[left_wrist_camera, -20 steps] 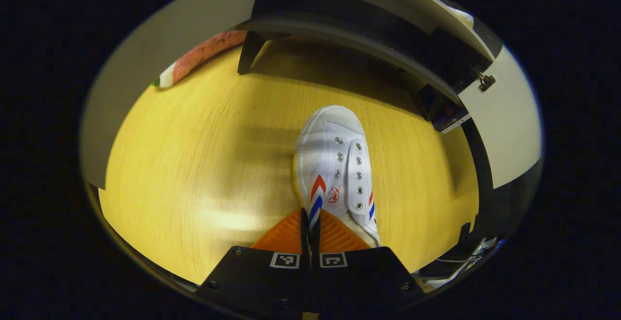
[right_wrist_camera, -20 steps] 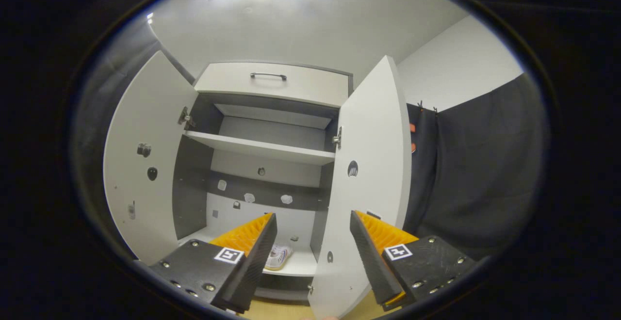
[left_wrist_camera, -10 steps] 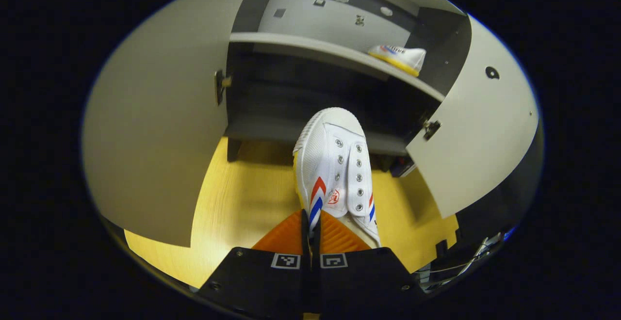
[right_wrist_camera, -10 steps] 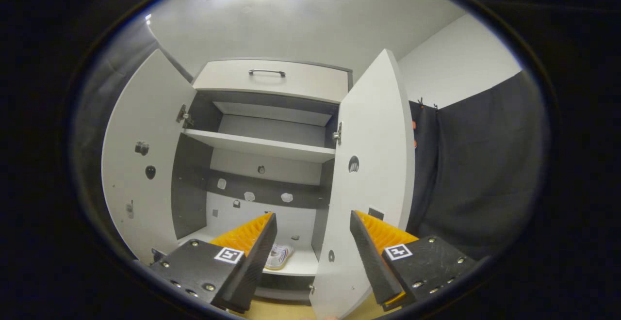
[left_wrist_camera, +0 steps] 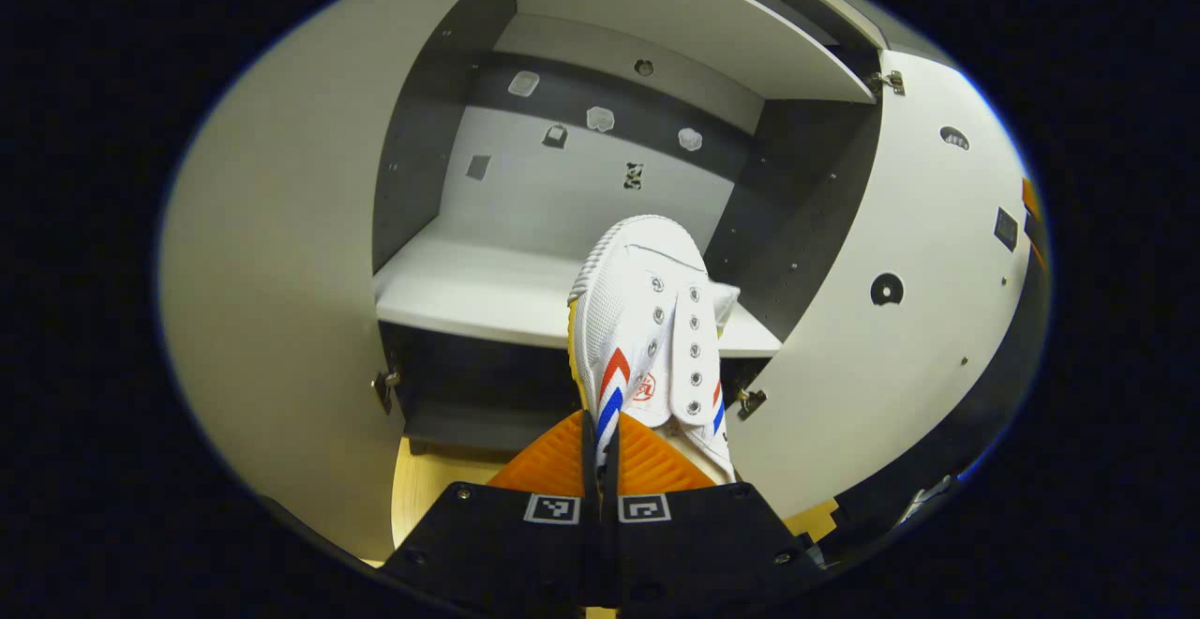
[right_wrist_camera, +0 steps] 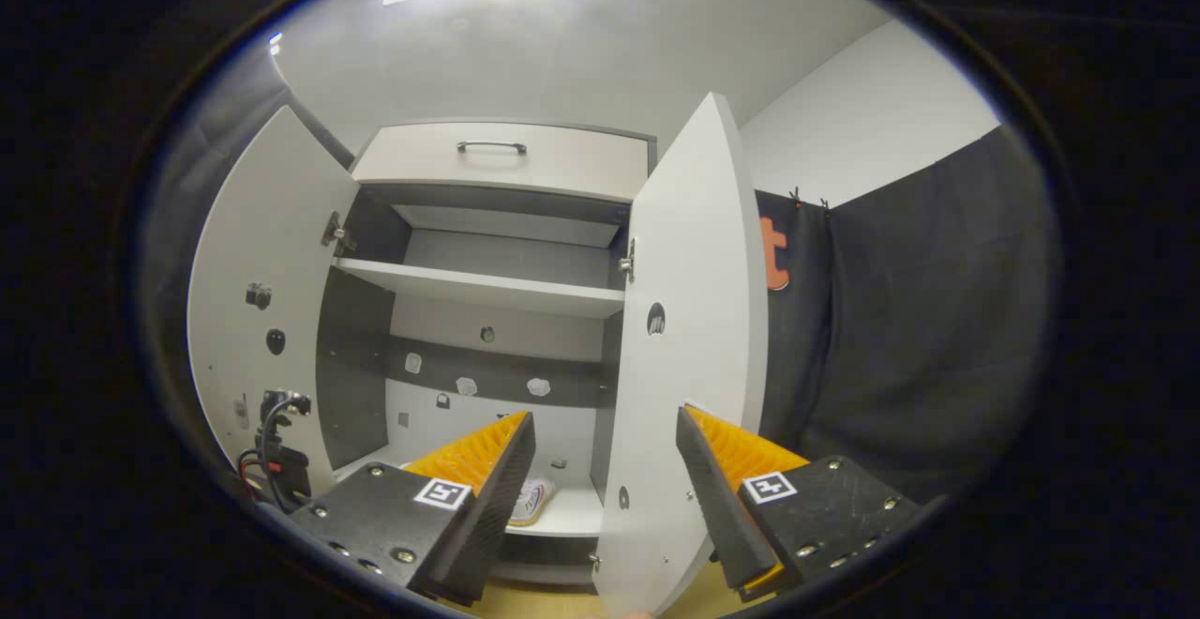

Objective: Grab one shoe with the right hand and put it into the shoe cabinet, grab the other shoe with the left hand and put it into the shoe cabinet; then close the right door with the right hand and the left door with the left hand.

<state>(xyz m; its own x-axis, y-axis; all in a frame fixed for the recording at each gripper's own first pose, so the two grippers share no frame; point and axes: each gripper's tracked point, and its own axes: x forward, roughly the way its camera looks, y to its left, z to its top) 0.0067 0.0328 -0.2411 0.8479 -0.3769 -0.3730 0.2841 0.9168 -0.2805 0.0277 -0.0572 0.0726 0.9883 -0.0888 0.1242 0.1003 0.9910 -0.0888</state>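
The shoe [left_wrist_camera: 647, 338] is clamped by the left hand-held gripper [left_wrist_camera: 600, 436] at frame centre, before the shelf [left_wrist_camera: 469, 286] edge. Both doors [left_wrist_camera: 272, 253] stand open. The right hand-held gripper [right_wrist_camera: 605, 469] is spread, empty.

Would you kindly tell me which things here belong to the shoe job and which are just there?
Job:
- held shoe
- left hand-held gripper, shut on it
- second shoe on the lower shelf
- right hand-held gripper, open
- left door
- right door

Not part of it:
- drawer
- upper shelf
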